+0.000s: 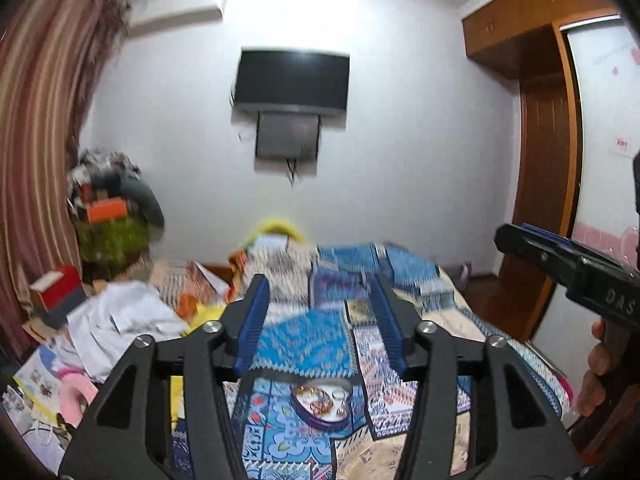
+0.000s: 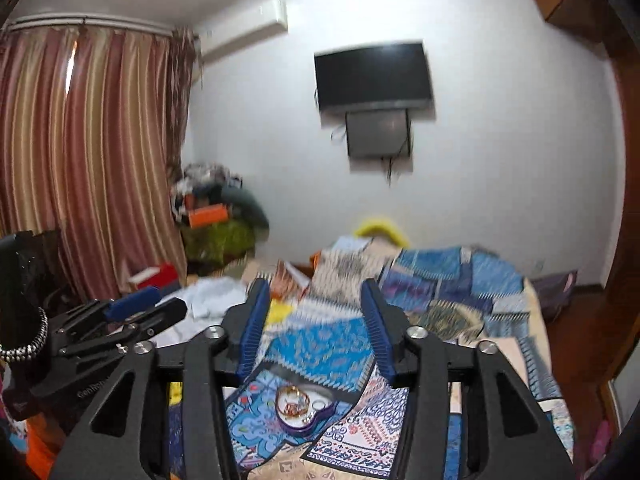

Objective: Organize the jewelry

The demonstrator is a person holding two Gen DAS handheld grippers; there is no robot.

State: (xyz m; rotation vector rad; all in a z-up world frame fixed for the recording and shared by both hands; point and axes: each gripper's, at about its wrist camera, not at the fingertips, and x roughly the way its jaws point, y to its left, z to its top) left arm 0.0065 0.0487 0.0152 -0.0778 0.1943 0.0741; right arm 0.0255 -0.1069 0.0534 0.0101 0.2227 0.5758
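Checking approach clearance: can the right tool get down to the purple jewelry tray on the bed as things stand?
Probably yes. The right tool is open and empty, and the purple jewelry tray lies uncovered on the patchwork bedspread just below it. The left tool sits off to the side, clear of that path.

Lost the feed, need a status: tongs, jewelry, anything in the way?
Left tongs open, empty. Right tongs open, empty. Purple jewelry tray on patchwork bedspread, gold bangles inside. Nothing between tongs and tray.
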